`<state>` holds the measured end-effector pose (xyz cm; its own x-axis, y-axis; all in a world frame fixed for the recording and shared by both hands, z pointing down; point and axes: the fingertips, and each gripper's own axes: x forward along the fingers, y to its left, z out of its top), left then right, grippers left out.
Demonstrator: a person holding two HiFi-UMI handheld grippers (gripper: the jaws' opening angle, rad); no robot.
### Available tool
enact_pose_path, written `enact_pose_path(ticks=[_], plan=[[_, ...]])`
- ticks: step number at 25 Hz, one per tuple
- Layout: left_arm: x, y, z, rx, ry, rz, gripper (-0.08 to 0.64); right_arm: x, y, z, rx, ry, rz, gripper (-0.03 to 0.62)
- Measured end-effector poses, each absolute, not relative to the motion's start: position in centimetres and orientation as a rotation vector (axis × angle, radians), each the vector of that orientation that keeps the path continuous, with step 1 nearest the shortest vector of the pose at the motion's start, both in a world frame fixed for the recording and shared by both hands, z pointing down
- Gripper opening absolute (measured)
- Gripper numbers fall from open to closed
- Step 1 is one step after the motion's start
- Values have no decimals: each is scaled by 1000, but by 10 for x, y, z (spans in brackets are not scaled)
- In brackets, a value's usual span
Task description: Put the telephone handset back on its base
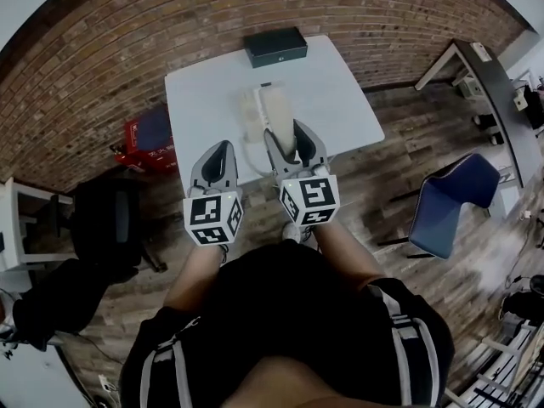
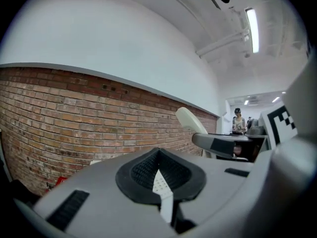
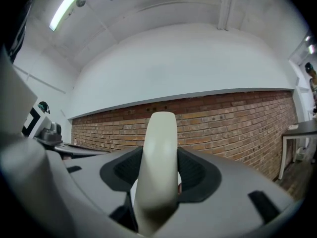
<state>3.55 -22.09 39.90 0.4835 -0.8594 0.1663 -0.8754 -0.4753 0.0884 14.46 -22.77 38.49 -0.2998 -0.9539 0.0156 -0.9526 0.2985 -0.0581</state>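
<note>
Cream handset (image 1: pixel 279 116) clamped lengthwise in the jaws of the right gripper (image 1: pixel 294 143), its free end pointing away, apparently held above the white table (image 1: pixel 340 100) by the right side of the base (image 1: pixel 248 116). Left gripper (image 1: pixel 218 155) closed on nothing, near the table's front edge. Judgement: line the handset up along the cradle, lower it level so both ends seat, and let go only once it rests.
</note>
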Motion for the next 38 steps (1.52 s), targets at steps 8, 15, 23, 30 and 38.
enact_pose_path(ticks=[8, 15, 23, 30, 38], plan=[[79, -245, 404, 2471, -1652, 191, -3, 192, -270, 408, -1741, 2593, -226, 204], [82, -259, 408, 2466, -1673, 222, -3, 193, -298, 417, -1683, 2594, -298, 204], [63, -286, 409, 2482, -1652, 190, -3, 168, -331, 428, -1679, 2612, -318, 204], [41, -312, 408, 2476, -1643, 180, -3, 151, -360, 438, -1714, 2615, -380, 204], [19, -333, 424, 2419, -1657, 206, -3, 139, -394, 481, -1826, 2641, -507, 204]])
